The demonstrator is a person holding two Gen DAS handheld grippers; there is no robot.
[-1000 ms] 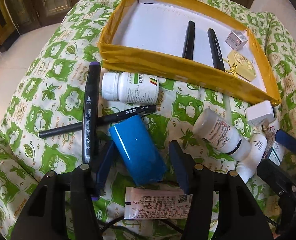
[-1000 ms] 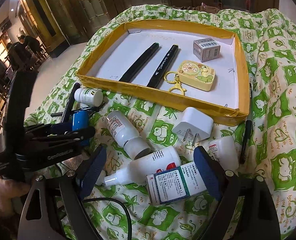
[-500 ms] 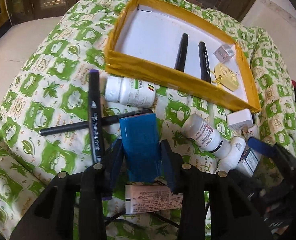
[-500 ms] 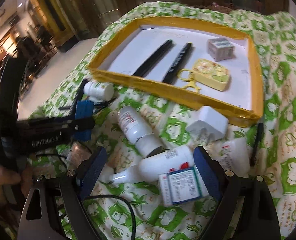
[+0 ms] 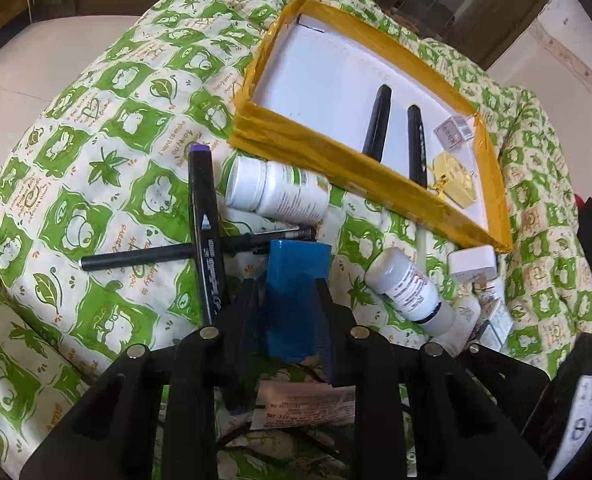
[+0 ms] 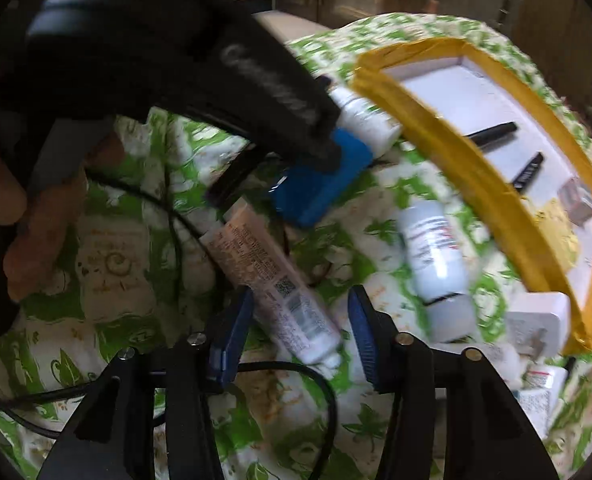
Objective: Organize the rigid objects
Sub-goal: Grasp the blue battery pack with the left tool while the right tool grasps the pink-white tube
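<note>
Left tongs (image 5: 285, 312) closing, pads already on the blue block (image 5: 296, 280), which lies on the green quilt (image 5: 107, 184) near the tray. Right tongs (image 6: 296, 334) closing around the pink tube (image 6: 271, 280), not yet gripping. Grasp step; next, lift both into the yellow tray (image 5: 336, 184).

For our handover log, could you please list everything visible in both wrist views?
tray: 1, yellow-rimmed, far on quilt
markers: 2, black, in tray
small box: 1, grey, in tray
keychain: 1, yellow, in tray
pill bottle: 1, white, before tray
labelled bottle: 1, white, beside charger
charger: 1, white, at tray corner
purple-capped marker: 1, black, crossing pen
pen: 1, black, on quilt
block: 1, blue, in left claw
tube: 1, pale, inside right claw
quilt: 1, green-white, underneath
left claw: 1, black, closing on block
right claw: 1, black, closing, tube between, unpressed
</note>
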